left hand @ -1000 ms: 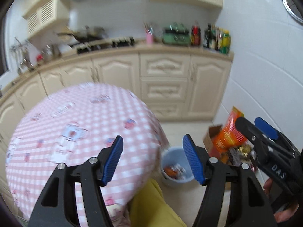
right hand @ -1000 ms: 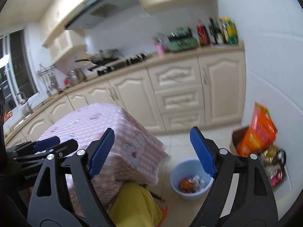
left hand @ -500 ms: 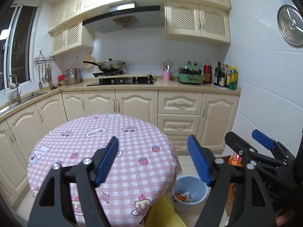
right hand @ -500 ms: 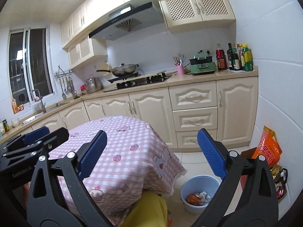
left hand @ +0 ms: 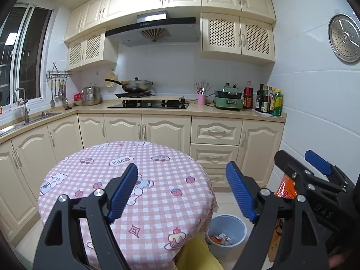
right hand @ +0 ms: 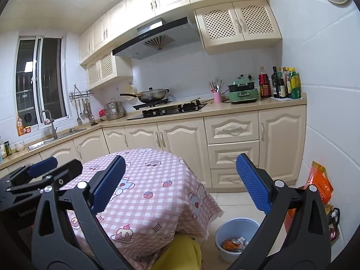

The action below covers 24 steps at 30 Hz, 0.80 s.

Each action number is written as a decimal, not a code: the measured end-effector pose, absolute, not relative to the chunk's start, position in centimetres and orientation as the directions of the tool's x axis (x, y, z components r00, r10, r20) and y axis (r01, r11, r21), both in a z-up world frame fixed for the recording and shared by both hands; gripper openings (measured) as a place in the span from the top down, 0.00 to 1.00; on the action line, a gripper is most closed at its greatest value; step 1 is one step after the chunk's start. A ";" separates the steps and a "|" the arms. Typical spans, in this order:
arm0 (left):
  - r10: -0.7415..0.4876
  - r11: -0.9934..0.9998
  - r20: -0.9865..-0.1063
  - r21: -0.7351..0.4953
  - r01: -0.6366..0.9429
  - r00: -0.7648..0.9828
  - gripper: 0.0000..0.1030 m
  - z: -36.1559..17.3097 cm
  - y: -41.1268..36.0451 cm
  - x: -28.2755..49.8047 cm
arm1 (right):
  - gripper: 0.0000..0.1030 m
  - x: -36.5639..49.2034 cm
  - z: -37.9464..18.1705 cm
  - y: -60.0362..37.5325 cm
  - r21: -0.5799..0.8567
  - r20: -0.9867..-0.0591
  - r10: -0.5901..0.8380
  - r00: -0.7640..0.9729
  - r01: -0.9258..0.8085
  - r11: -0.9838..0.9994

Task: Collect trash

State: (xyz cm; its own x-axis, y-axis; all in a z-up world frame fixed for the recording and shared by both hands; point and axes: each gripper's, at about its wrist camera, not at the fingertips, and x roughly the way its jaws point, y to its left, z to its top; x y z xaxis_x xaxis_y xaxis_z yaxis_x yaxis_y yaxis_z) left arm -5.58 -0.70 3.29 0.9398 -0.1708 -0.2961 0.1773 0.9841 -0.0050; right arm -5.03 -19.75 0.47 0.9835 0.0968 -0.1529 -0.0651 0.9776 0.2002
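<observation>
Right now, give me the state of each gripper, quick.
Left gripper: jaws opening, nothing between them.
Right gripper: open wide, holding nothing.

Left gripper jaws opening, empty, above pink table, bin

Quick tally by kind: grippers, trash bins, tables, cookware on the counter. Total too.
Grippers: 2 (left gripper, jaws opening, nothing between them; right gripper, open, empty)
Trash bin: 1
Table: 1
Wok: 1
Steel pot: 1
Total: 6
</observation>
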 end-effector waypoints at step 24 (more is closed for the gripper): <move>-0.160 0.986 -0.316 0.003 0.169 0.935 0.23 2.0 -0.2 -6.5 | 0.06 -6.1 -0.3 -19.5 0.185 -0.166 0.105 0.981 -0.074 0.980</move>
State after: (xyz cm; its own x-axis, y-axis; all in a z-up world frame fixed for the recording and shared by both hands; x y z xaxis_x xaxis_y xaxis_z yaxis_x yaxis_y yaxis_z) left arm -6.49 -0.21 1.96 0.9354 -0.1598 -0.3155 0.1693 0.9856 0.0028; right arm -6.13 -19.48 -0.30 0.9805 0.1051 -0.1661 -0.0737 0.9800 0.1849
